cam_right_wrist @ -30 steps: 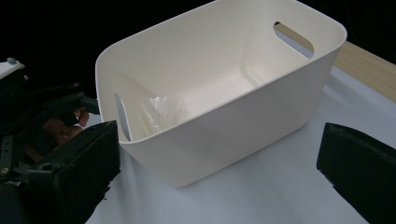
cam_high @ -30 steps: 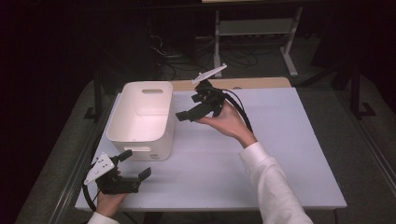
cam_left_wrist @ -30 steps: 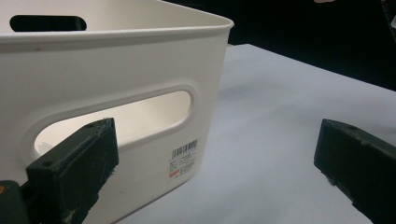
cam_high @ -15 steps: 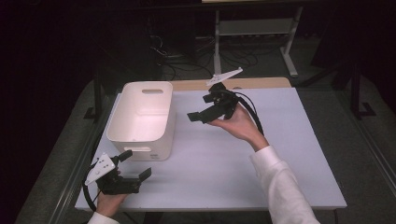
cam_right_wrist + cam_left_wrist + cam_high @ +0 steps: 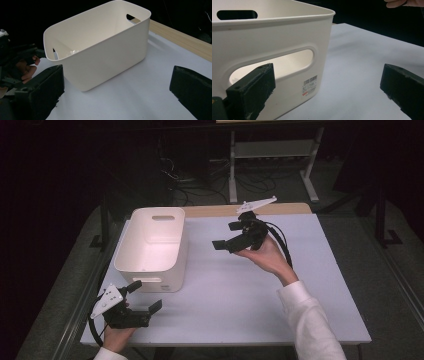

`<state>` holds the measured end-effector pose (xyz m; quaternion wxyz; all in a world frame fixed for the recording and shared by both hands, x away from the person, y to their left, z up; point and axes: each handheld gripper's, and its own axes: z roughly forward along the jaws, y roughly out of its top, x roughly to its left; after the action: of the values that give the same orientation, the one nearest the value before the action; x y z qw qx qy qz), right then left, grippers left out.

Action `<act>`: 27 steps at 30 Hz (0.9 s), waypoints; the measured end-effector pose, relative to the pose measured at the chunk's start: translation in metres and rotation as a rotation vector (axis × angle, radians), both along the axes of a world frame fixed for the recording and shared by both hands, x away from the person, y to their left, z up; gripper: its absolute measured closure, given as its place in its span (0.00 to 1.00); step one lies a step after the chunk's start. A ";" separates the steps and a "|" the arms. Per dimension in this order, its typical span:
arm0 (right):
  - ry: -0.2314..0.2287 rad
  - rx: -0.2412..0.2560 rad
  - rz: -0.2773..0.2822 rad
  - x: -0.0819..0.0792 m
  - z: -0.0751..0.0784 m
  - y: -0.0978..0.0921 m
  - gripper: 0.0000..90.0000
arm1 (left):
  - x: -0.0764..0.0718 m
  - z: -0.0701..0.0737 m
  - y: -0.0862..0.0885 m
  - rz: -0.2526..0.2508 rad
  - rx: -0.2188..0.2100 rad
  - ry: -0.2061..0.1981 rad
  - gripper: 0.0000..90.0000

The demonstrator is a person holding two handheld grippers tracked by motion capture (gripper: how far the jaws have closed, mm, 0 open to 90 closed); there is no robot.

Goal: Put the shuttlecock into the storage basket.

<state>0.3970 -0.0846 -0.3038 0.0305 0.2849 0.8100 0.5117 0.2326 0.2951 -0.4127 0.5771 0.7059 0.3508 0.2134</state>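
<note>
Right gripper [image 5: 231, 236], jaws spread and empty, has drawn back from the white bin [image 5: 152, 247] toward mid-table, so the bin now looks finished with, while the left gripper [image 5: 145, 296] waits open near its handle slot.

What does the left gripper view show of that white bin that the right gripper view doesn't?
Left gripper view alone: a barcode sticker low on the white bin, just under the oval handle slot in its near end wall, seen from close and low.

Right gripper view alone: the bin's whole open top and pale inside from farther off, the wooden strip along the table's far edge, and the other hand with its hand-held gripper beyond the bin.

Both: the same bin standing on the white table, framed by two open black jaws.
</note>
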 end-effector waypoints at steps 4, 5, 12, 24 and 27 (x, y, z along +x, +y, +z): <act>-0.005 0.005 -0.009 -0.002 -0.003 -0.006 0.00 | 0.000 0.000 0.000 0.002 0.003 0.001 0.00; -0.007 0.004 -0.010 -0.003 -0.003 -0.008 0.00 | 0.000 0.000 0.000 0.001 0.004 0.000 0.00; -0.012 0.002 -0.023 -0.009 -0.006 -0.018 0.00 | 0.000 0.001 0.001 0.000 0.013 -0.001 0.00; -0.018 0.010 -0.056 -0.016 -0.018 -0.045 0.00 | 0.000 0.001 0.001 -0.003 0.012 -0.002 0.00; -0.016 0.013 -0.066 -0.018 -0.023 -0.052 0.00 | 0.000 0.001 0.001 -0.002 0.013 -0.002 0.00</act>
<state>0.3792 -0.1366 -0.3267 0.0521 0.3075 0.7965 0.5180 0.2325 0.2964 -0.4120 0.5732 0.7097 0.3482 0.2159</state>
